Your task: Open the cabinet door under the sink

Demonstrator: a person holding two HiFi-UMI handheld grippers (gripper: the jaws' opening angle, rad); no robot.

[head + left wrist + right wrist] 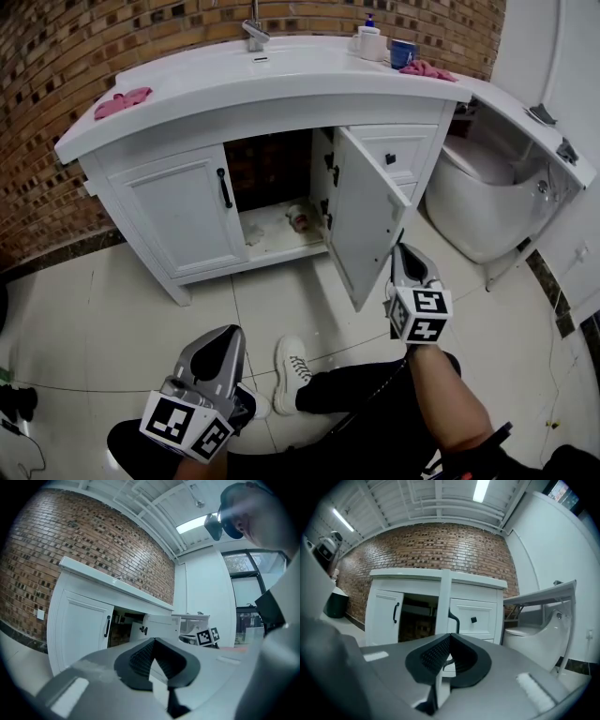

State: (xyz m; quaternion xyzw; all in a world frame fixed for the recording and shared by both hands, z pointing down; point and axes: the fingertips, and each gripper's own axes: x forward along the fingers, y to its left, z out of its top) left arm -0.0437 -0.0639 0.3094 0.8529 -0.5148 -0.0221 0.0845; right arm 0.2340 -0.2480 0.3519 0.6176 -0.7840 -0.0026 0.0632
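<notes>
The cabinet door point(370, 211) under the sink point(267, 64) stands swung wide open just right of the frame's centre in the head view, its black handle point(332, 170) on the inner side towards the dark opening, with small items lying on the cabinet floor point(281, 230) inside. The neighbouring door point(187, 211) to the left is shut, its black handle point(225, 187) upright. The right tongs point(401, 253) sit at the lower right edge of the open door with their jaws together and nothing between them; in the right gripper view point(449, 641) the door's thin white edge point(444, 602) rises straight behind the tips. The left tongs point(225, 337) hover low at the lower left of the head view, well apart from the cabinet, jaws also together and empty point(153, 641). On the white table point(187, 89) around the sink lie a pink cloth point(122, 101) at the upper left and another point(427, 69) at the upper right beside a blue cup point(403, 52). A white shoe point(293, 370) rests on the tiled floor point(112, 309)
</notes>
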